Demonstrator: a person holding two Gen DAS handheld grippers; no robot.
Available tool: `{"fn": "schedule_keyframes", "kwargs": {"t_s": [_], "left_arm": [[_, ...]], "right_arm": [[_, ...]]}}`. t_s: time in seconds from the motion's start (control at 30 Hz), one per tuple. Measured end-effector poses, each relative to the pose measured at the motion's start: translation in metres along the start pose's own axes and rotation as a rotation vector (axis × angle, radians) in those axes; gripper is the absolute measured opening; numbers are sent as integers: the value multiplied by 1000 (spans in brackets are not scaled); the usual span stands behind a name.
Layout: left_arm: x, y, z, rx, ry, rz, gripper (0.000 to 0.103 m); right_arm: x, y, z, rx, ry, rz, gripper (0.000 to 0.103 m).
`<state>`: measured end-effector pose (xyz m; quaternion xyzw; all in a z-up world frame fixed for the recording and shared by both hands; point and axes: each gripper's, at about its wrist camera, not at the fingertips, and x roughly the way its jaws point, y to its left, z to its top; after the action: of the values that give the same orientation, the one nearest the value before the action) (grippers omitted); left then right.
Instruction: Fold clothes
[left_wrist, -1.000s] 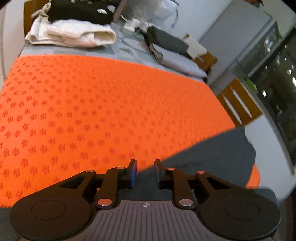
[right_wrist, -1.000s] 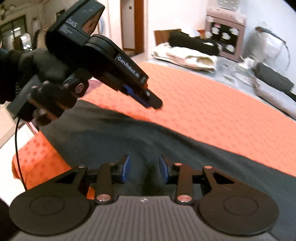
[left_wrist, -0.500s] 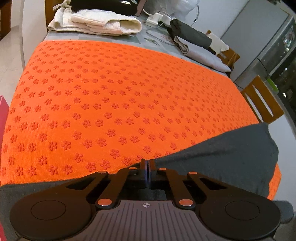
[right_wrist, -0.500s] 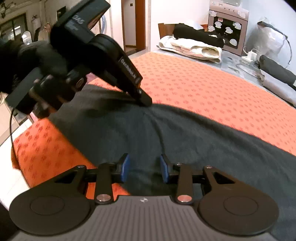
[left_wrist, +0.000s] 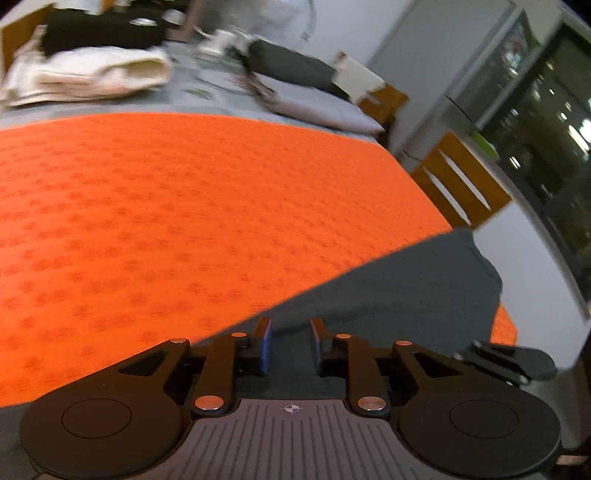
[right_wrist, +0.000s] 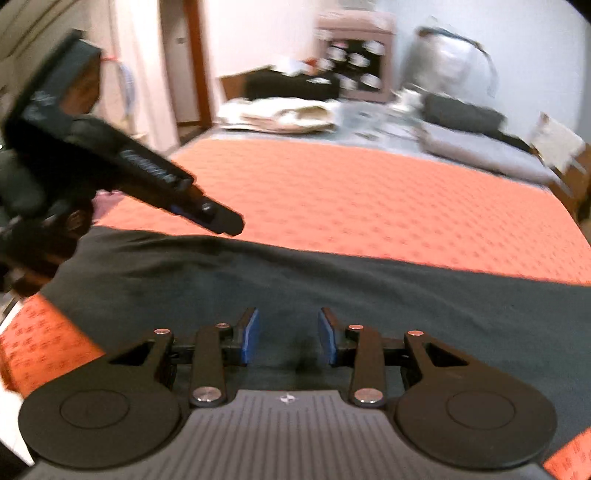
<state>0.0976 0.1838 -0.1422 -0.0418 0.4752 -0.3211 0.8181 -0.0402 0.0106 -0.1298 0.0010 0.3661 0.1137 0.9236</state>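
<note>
A dark grey garment (right_wrist: 332, 291) lies flat along the near edge of an orange patterned mat (right_wrist: 369, 199); it also shows in the left wrist view (left_wrist: 399, 284). My left gripper (left_wrist: 288, 343) is open and empty, lifted a little above the garment's far edge. It shows from the side in the right wrist view (right_wrist: 221, 221). My right gripper (right_wrist: 288, 336) is open and empty, low over the middle of the garment.
At the back lie a folded cream towel (left_wrist: 88, 77), dark clothes (left_wrist: 291, 66) and a grey pillow (left_wrist: 325, 110). A wooden chair (left_wrist: 458, 181) stands at the mat's right edge. The orange mat (left_wrist: 184, 206) beyond the garment is bare.
My left gripper was shut at the garment's far edge half a second ago; it has opened and risen off the cloth. The right gripper stayed open and hardly moved.
</note>
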Motion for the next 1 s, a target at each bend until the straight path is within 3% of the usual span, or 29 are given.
{"fn": "schedule_keyframes", "kwargs": {"t_s": [0.2,0.33,0.57,0.8,1.0], "left_arm": [[34,-35,7,63,29,-36,22],[36,-28,13,24,14,-15,14],[28,-31,21,9,25,-41,24],[17,-54,9,84,59,-81,26],[15,-52,-7,72,100,-58,26]], "right_arm": [[7,-29,-21,24,61,-50,40],[-12,-32,-42,-5,57,-62,42],[-67,-52,-61,99,-20,-74,42],[-92,-66,-95,-17,41,-197,42],[-89,-65,-108,-188,51,-266,40]]}}
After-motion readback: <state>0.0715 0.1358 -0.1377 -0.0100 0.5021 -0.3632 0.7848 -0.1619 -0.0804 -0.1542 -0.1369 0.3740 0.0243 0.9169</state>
